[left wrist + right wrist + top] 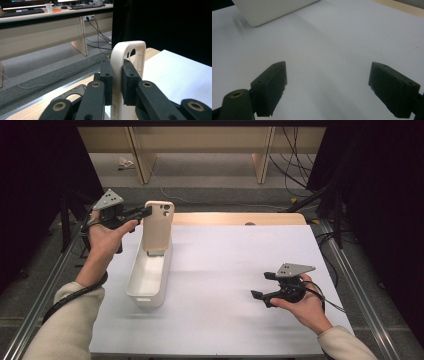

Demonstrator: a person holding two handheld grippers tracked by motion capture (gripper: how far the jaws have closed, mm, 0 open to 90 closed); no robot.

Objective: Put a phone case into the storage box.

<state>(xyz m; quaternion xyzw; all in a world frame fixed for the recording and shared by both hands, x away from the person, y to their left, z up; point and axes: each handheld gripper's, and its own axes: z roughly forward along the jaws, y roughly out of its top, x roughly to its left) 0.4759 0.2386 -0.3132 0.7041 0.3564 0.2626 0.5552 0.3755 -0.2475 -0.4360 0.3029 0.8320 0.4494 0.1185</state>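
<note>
High view, one item in hand: phone case [158, 225], cream, held upright over the far end of a white tub [149, 279] near the left edge of the tabletop [240, 265]. Left gripper [145, 212]: fingers [107, 75] closed on the case's upper side edge, one pad on each face. Right gripper [263, 285]: near the front right corner, just above the white surface, fingers [272, 87] spread wide, nothing between them.

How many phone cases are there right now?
2. A cream phone case stands upright over the white bin, clamped by the left gripper. A darker case lies beneath it in the bin. More may be hidden.
</note>
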